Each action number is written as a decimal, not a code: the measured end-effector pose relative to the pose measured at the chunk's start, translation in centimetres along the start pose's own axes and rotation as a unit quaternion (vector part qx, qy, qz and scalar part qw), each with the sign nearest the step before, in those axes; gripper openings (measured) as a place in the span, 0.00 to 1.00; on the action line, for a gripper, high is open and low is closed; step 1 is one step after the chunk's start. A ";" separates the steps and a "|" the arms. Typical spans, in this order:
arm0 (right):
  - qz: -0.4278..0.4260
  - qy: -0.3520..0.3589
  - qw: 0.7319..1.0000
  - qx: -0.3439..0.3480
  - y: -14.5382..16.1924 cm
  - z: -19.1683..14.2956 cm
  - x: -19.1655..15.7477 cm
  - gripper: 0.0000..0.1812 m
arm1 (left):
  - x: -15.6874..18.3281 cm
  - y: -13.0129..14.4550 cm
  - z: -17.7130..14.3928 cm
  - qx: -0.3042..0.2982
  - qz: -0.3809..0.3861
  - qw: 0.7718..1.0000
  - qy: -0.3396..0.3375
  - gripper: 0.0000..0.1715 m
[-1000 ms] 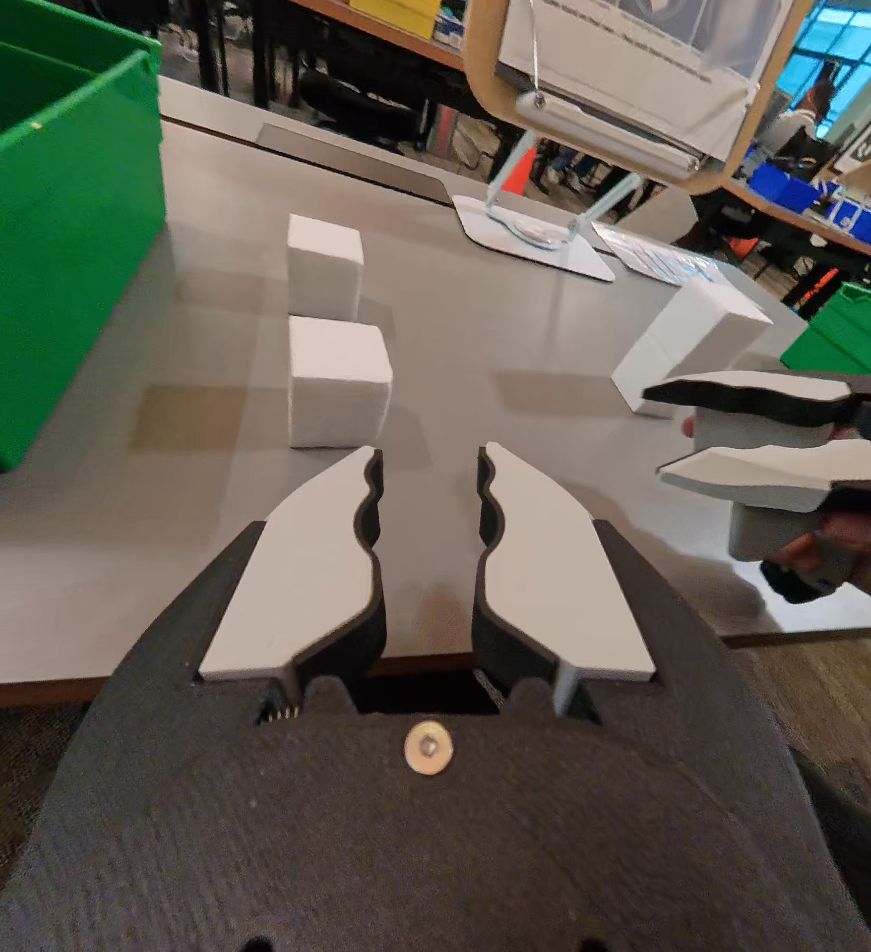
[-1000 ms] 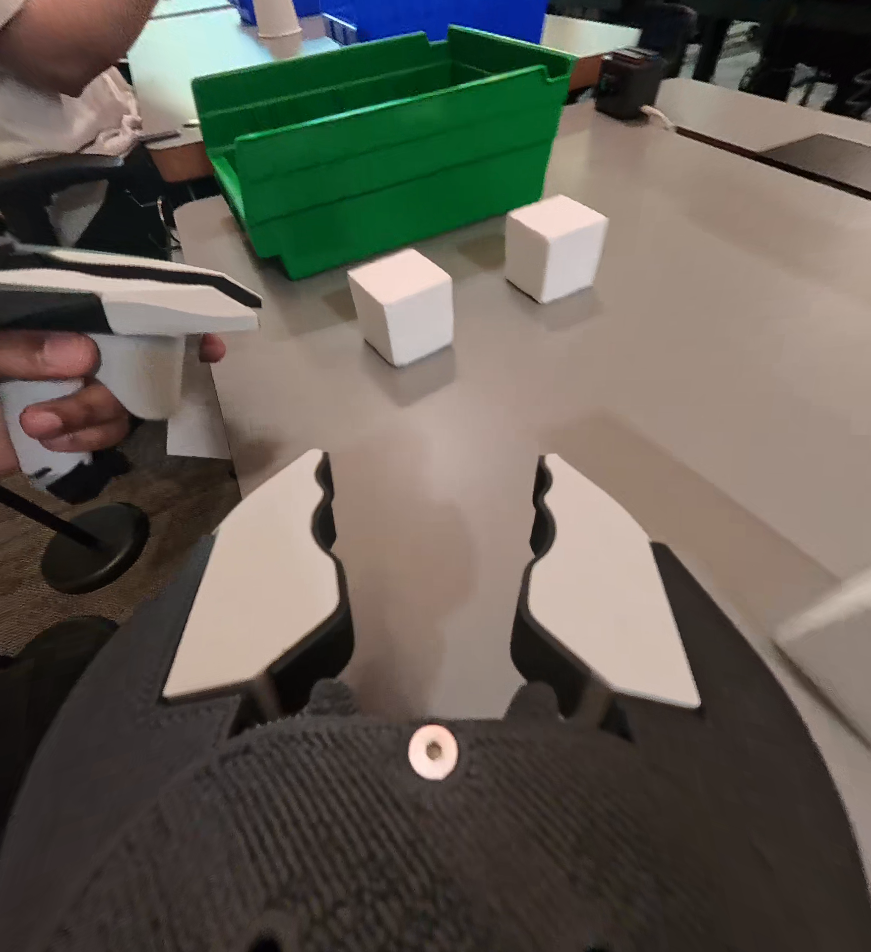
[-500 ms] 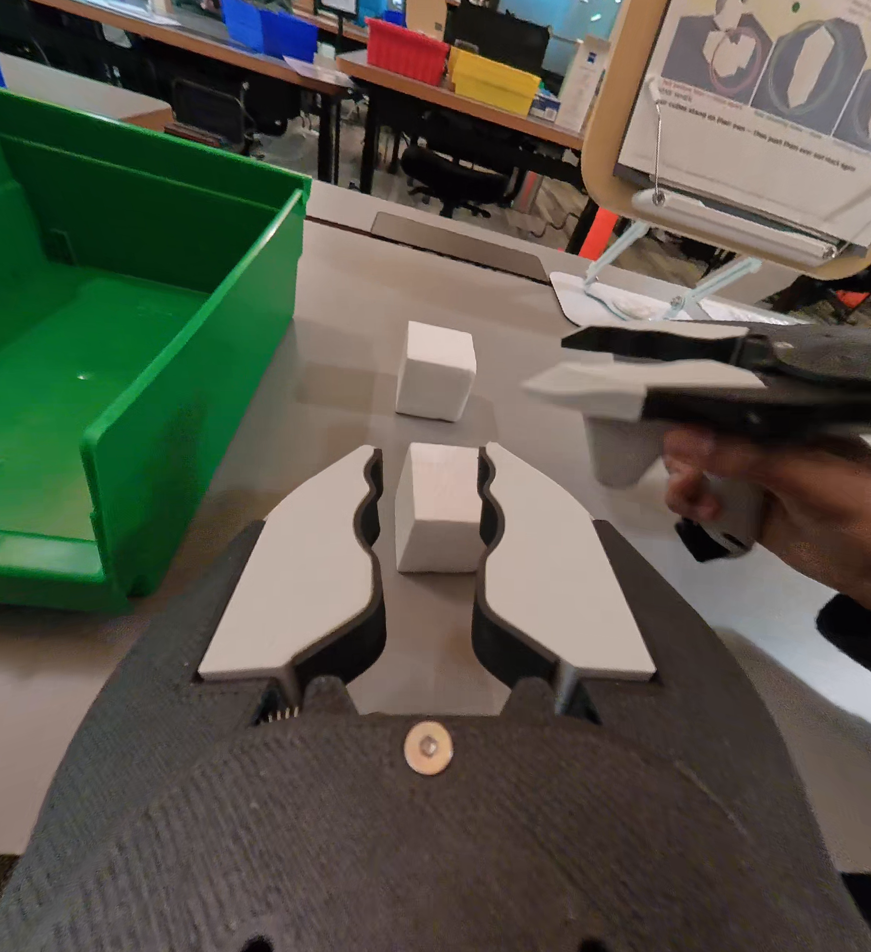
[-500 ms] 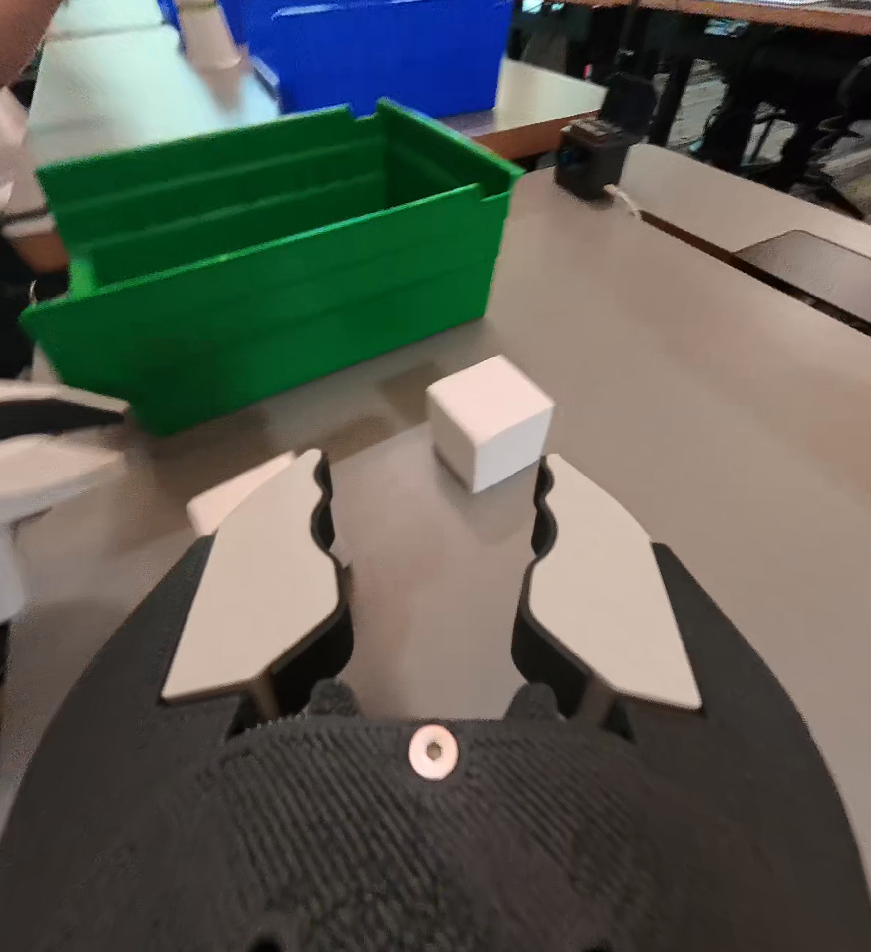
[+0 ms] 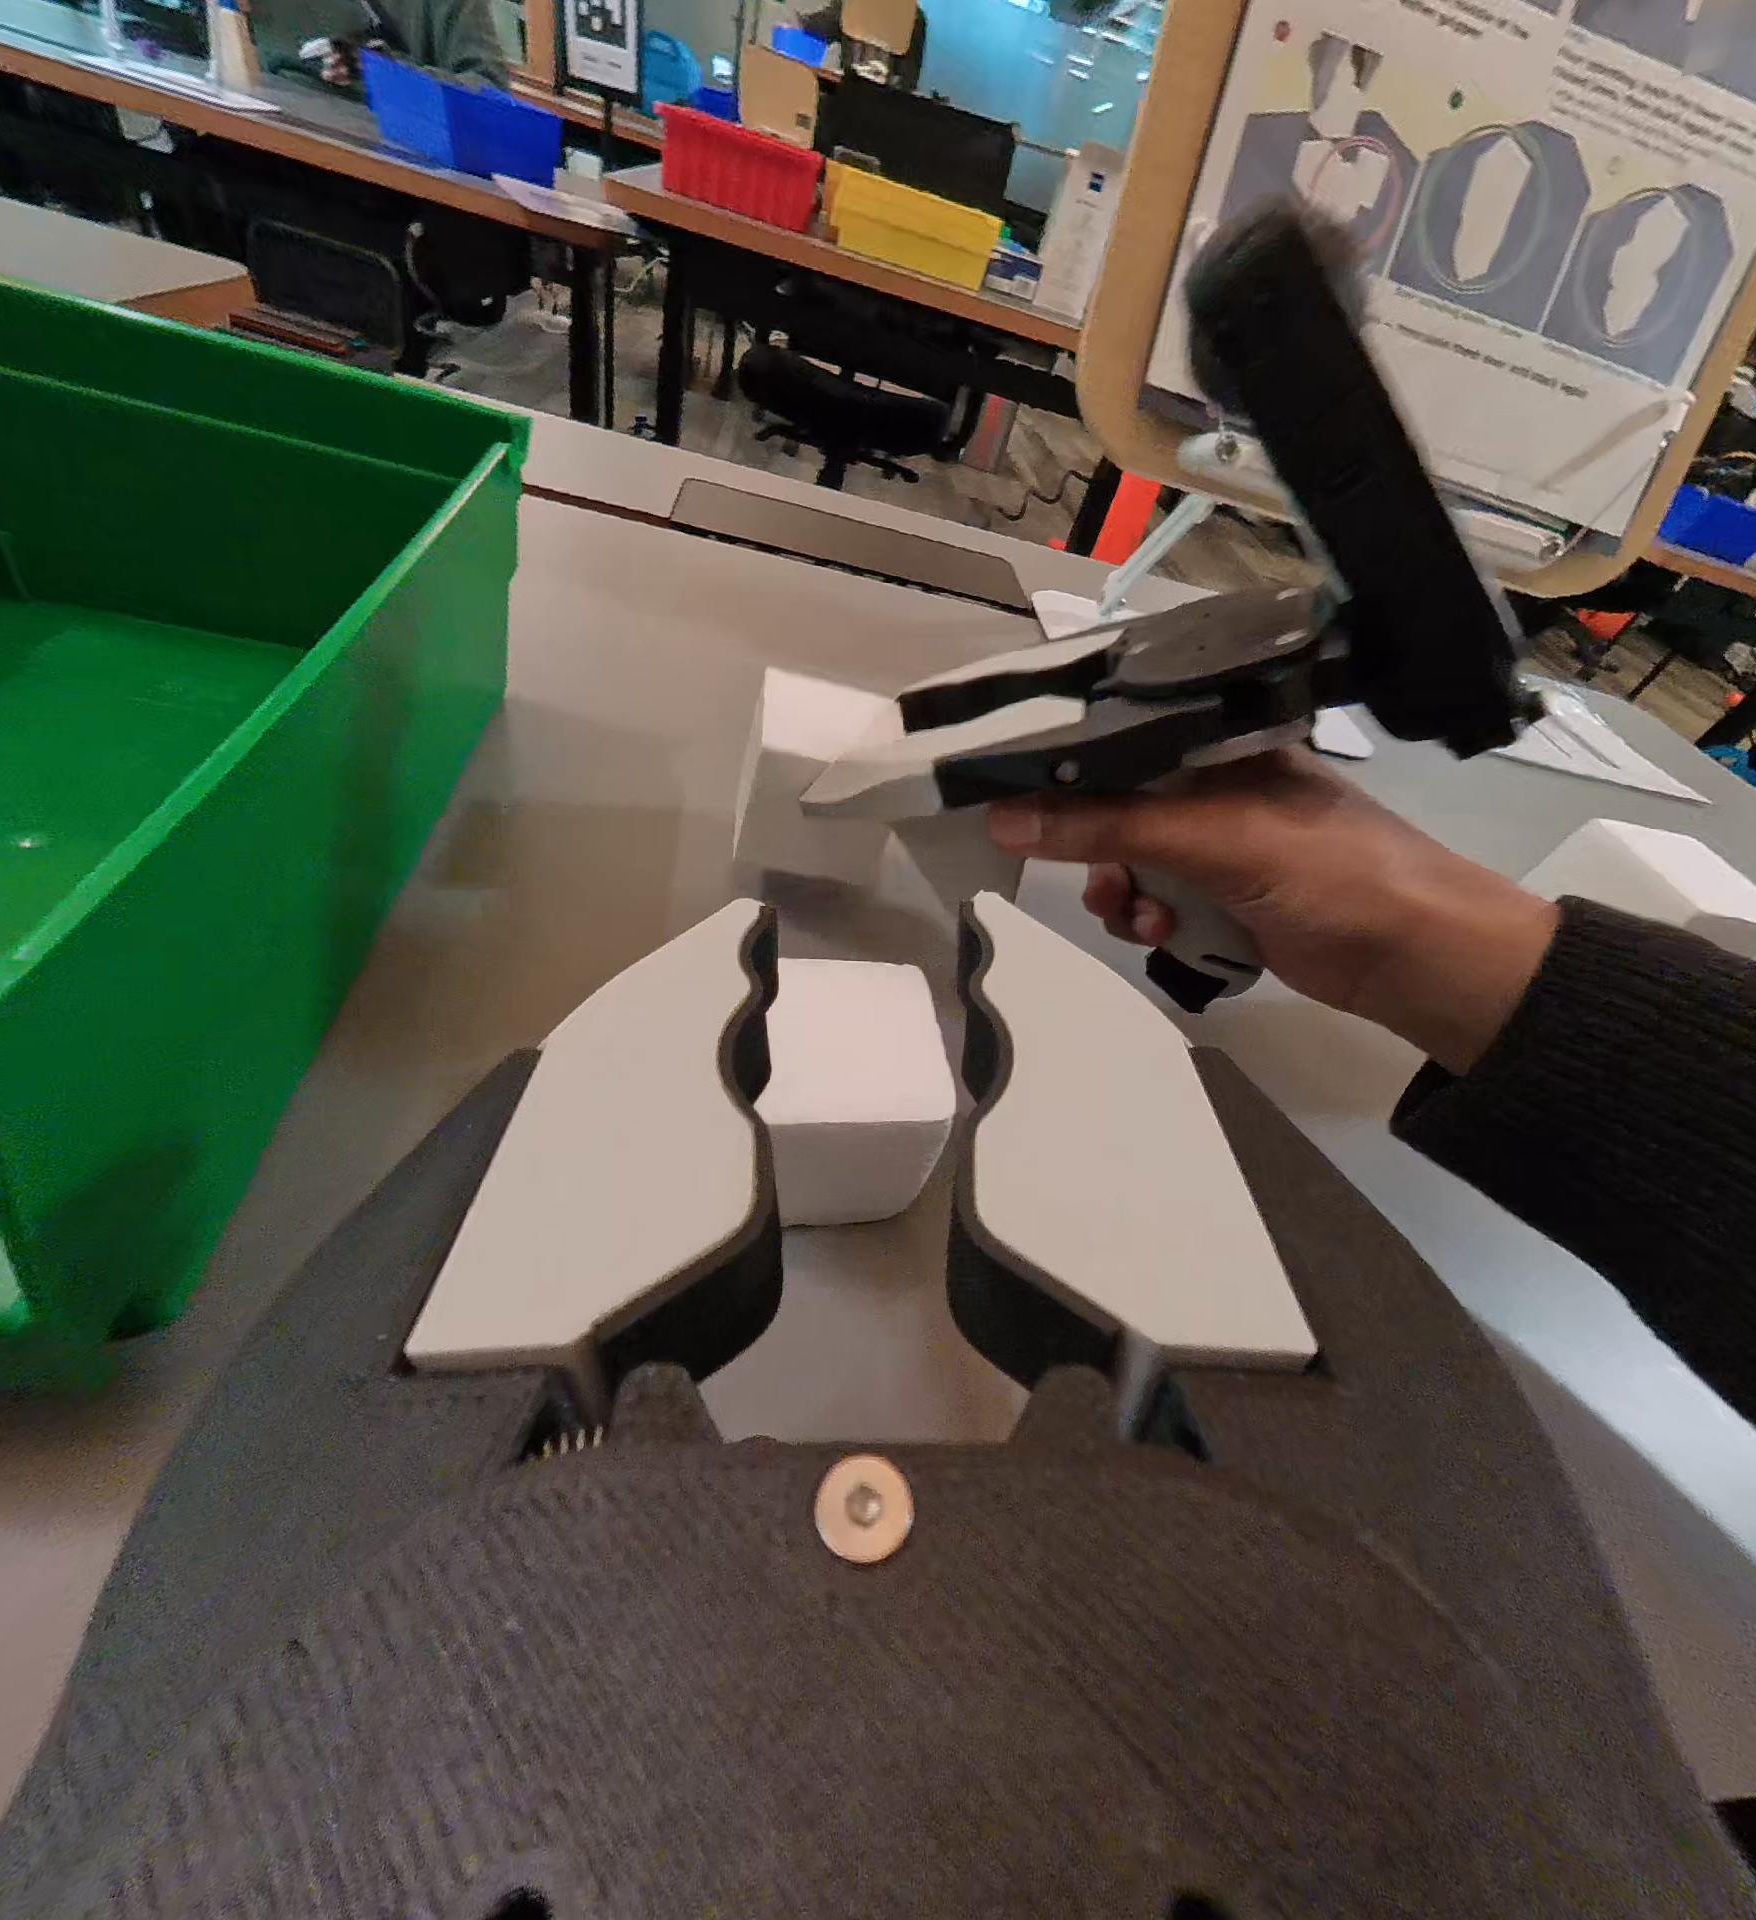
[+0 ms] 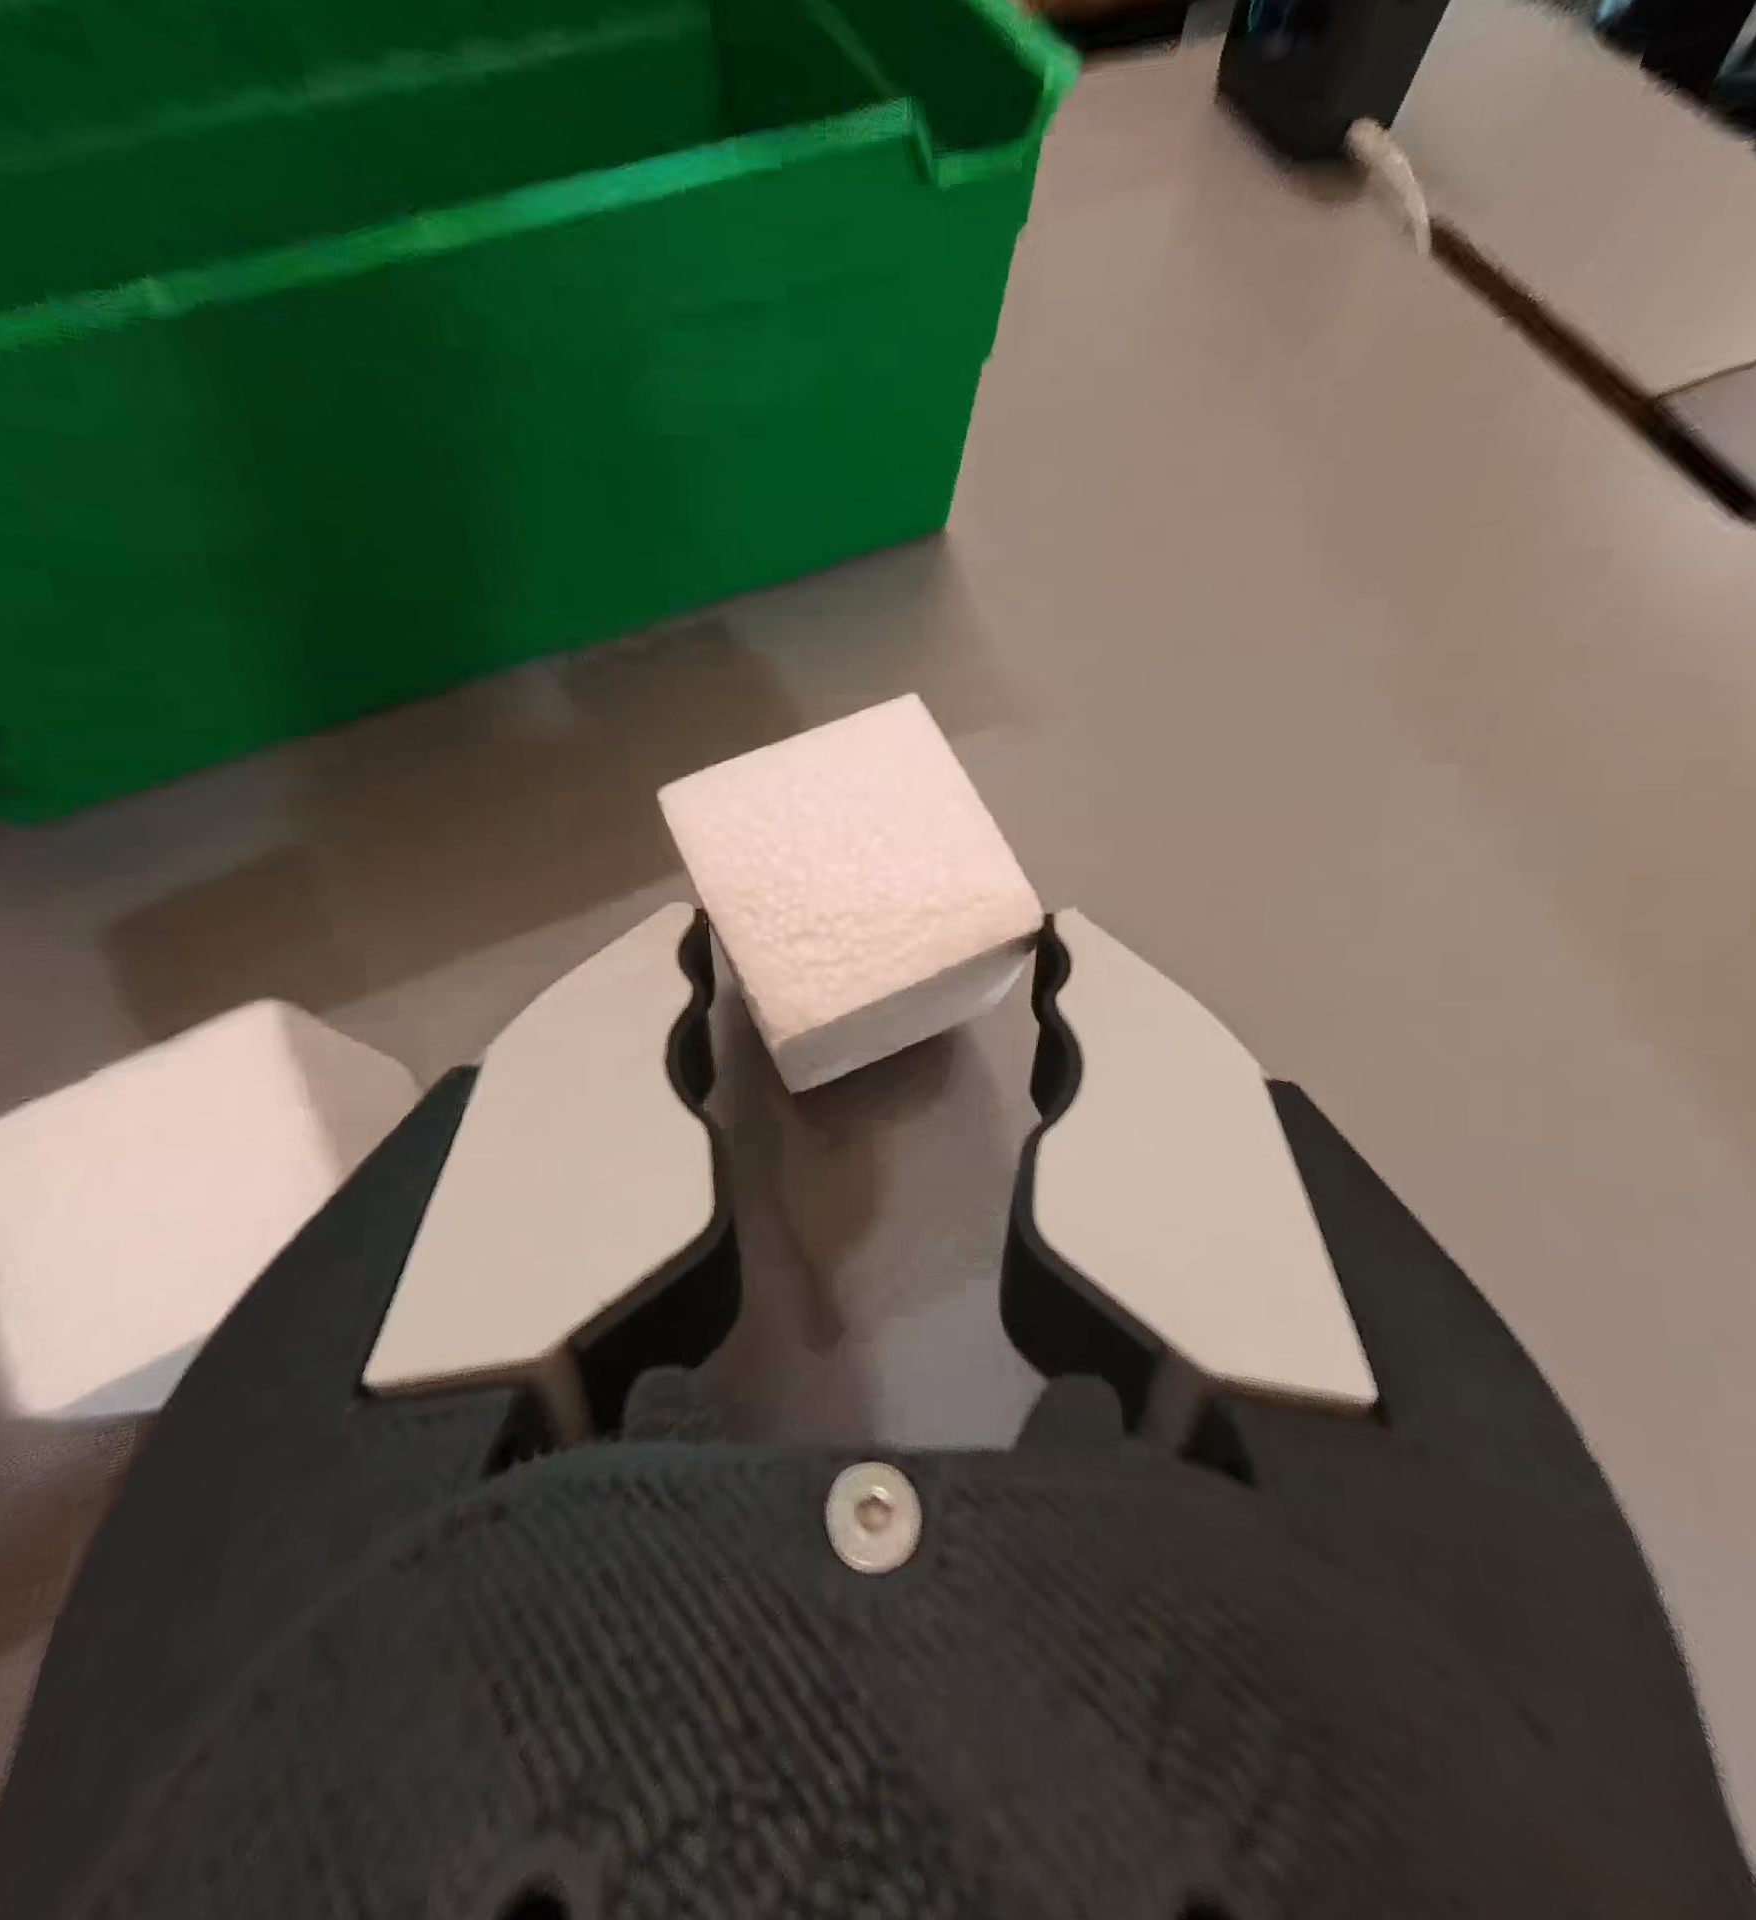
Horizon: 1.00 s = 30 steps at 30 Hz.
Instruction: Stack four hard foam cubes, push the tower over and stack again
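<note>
In the left wrist view my left gripper (image 5: 863,935) is open, and a white foam cube (image 5: 848,1049) on the grey table (image 5: 625,665) shows in the gap between its fingers. Just beyond it, a hand holds my right gripper (image 5: 858,743) against a second white foam cube (image 5: 801,769). In the right wrist view the right gripper (image 6: 869,925) has both fingertips against the corners of that cube (image 6: 843,894), which sits turned at an angle between them. The first cube (image 6: 136,1184) lies blurred at the lower left.
A green bin (image 5: 157,727), empty where its floor shows, stands close on the left; it fills the back of the right wrist view (image 6: 417,364). A clipboard on a stand (image 5: 1476,260) is at the back right. Another white block (image 5: 1663,894) lies at the right.
Both grippers moved forward over the table to the two cubes. The right gripper came across in front of the left one, and its fingers narrowed onto the far cube. The left fingers kept the same gap.
</note>
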State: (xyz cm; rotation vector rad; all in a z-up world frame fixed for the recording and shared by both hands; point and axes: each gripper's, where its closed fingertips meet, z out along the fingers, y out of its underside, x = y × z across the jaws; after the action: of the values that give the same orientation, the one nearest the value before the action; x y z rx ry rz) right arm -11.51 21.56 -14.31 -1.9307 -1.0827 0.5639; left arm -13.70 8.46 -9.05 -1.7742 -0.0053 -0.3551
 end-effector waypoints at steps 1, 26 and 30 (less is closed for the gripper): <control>0.007 -0.002 1.000 0.025 -1.0 -1.3 -0.3 0.33 | 0.3 0.0 0.0 0.001 0.006 1.000 0.004 0.19; -0.077 -0.099 0.991 0.055 5.8 -30.9 6.6 0.33 | 8.1 4.6 1.2 -0.077 0.060 0.986 0.136 0.17; -0.071 -0.070 0.995 0.012 6.6 -29.8 7.3 0.33 | 8.4 4.8 1.1 -0.084 0.040 0.984 0.152 0.17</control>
State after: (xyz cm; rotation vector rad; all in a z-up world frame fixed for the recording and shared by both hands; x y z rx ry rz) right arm 16.42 12.59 -3.25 -1.7983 -1.2852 0.6380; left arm -4.54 6.80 -11.79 -1.8638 0.3211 -0.5795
